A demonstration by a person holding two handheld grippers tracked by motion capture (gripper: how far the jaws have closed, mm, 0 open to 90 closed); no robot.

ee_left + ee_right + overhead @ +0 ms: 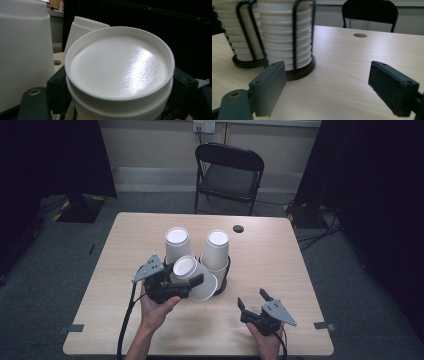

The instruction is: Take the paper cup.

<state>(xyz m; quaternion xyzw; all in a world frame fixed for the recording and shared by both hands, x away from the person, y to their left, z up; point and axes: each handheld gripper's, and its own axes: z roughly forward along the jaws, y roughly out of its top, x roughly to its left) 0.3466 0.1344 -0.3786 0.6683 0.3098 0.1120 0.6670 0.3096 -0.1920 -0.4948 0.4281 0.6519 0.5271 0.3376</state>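
My left gripper is shut on a white paper cup, held tilted with its bottom facing up and toward me. In the left gripper view the cup's bottom sits close to the lens, with a black finger pressed against each side. Just behind stand two stacks of upturned white cups, the left stack and the right stack, each in a black wire holder on a dark round base. My right gripper hovers open and holding nothing over the table's front right.
The light wooden table has a round cable hole near its far edge. A black folding chair stands behind the table. Dark curtains hang on both sides, and cables lie on the floor at right.
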